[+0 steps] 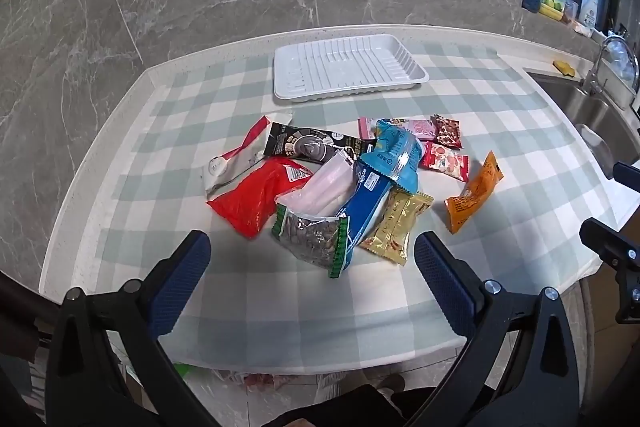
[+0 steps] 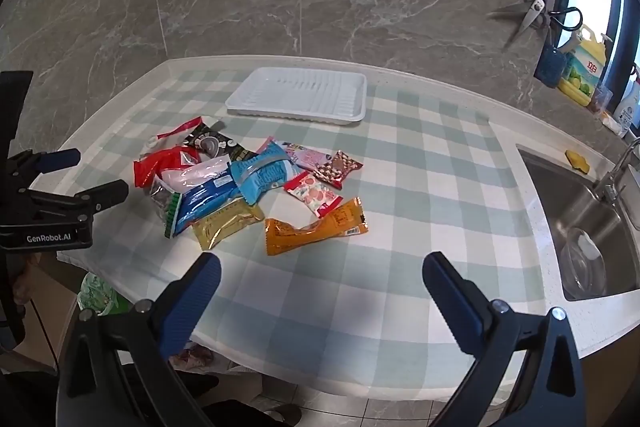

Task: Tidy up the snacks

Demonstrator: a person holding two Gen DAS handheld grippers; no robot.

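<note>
While both tongs, left tongs [image 1: 312, 247] and right tongs [image 2: 322, 269], are held released, nothing is gripped. Snack packets [image 1: 340, 179] are heaped before the white tray [image 1: 348, 71], presumably awaiting sorting into it.

Bare checked cloth [image 2: 400, 227] right of the snack pile [image 2: 240, 187]; sink [image 2: 580, 227] beyond.

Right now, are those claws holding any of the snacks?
No. Both the left gripper and right gripper are open and empty, short of the snacks.

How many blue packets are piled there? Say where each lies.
2. Light blue packet lies topmost; dark blue packet beneath it, beside the gold packet. Others may hide.
</note>
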